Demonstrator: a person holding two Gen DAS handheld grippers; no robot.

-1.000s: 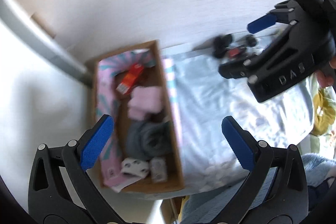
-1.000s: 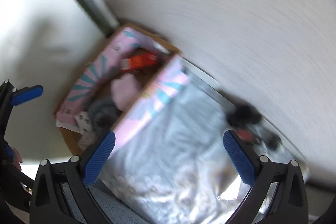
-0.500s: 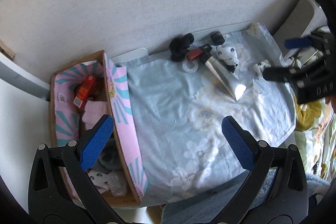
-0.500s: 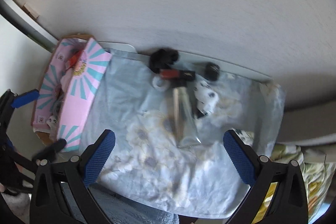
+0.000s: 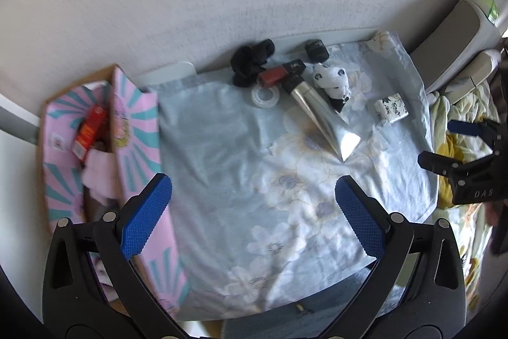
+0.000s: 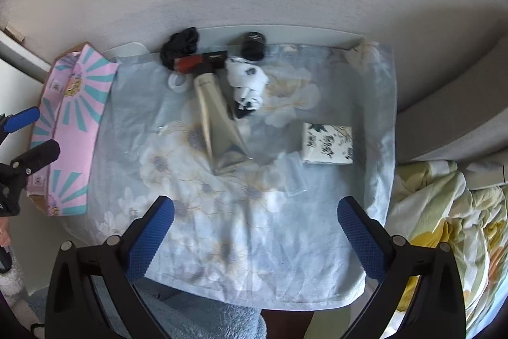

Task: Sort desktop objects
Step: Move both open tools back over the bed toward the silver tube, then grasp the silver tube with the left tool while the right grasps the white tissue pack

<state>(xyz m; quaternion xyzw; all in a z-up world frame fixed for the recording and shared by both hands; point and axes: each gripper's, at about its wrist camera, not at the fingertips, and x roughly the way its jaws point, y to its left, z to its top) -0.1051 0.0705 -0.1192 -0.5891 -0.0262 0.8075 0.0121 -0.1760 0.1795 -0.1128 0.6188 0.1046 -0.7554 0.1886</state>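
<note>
Silver tube (image 6: pixel 219 116) lies cap toward wall; both grippers (image 5: pixel 254 212) (image 6: pixel 255 231) gape wide, empty.

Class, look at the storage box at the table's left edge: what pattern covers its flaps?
Pink with teal sunburst rays on the box, clearest in the right wrist view.

Box (image 5: pixel 133 129) contents mostly hidden from you behind near pink wall; right wrist view shows only its outside (image 6: pixel 76 129).

Grey item deep in box (image 5: pixel 95 205) too blurred to name.

Counter (image 6: pixel 285 32) buried under floral cloth (image 5: pixel 254 167); only back rim shows.

Label on red tube (image 5: pixel 281 72) unreadable (too small).

Small patterned packet (image 6: pixel 327 143): print illegible.

Clear object beside it (image 6: pixel 292 177) faint, can't identify.

Left hand-held gripper (image 6: pixel 22 132) cut off by picture edge in right wrist view.

Right hand-held gripper (image 5: pixel 451 145) likewise clipped in left wrist view.
</note>
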